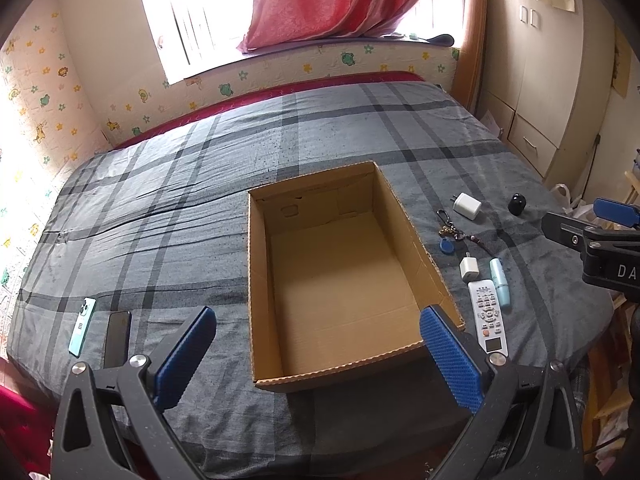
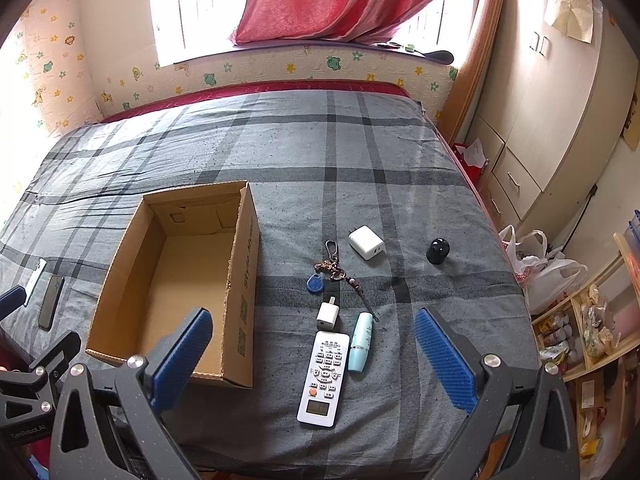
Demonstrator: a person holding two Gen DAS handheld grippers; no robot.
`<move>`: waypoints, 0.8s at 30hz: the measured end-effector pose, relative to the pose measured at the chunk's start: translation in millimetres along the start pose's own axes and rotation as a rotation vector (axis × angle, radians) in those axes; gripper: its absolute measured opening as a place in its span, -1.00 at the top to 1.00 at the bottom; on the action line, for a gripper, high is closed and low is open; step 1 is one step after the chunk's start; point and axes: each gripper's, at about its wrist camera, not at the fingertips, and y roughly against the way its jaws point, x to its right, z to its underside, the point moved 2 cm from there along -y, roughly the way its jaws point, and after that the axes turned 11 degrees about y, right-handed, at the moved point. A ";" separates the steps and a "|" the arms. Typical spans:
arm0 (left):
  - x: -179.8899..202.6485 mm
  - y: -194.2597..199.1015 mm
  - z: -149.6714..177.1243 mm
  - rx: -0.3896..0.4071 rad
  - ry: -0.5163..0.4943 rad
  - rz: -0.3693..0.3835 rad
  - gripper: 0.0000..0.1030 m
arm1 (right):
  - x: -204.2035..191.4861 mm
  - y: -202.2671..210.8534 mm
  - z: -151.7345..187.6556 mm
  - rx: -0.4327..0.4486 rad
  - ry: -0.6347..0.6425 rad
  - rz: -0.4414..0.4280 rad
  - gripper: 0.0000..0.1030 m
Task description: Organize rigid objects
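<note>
An empty cardboard box lies open on the plaid bed. Right of it lie a white remote, a pale blue tube, a small white charger, a keyring with blue tag, a larger white charger and a black cap. Two phones lie left of the box. My left gripper hangs open over the box's near end. My right gripper hangs open above the remote.
The bed's right edge drops toward a wardrobe, plastic bags and shelves. A padded wall borders the left side. A window with a red curtain lies beyond the bed's far end.
</note>
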 end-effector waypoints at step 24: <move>-1.7 -4.4 2.5 -0.003 0.005 0.002 -1.00 | 4.1 -6.8 3.6 -0.009 -0.021 -0.006 -1.00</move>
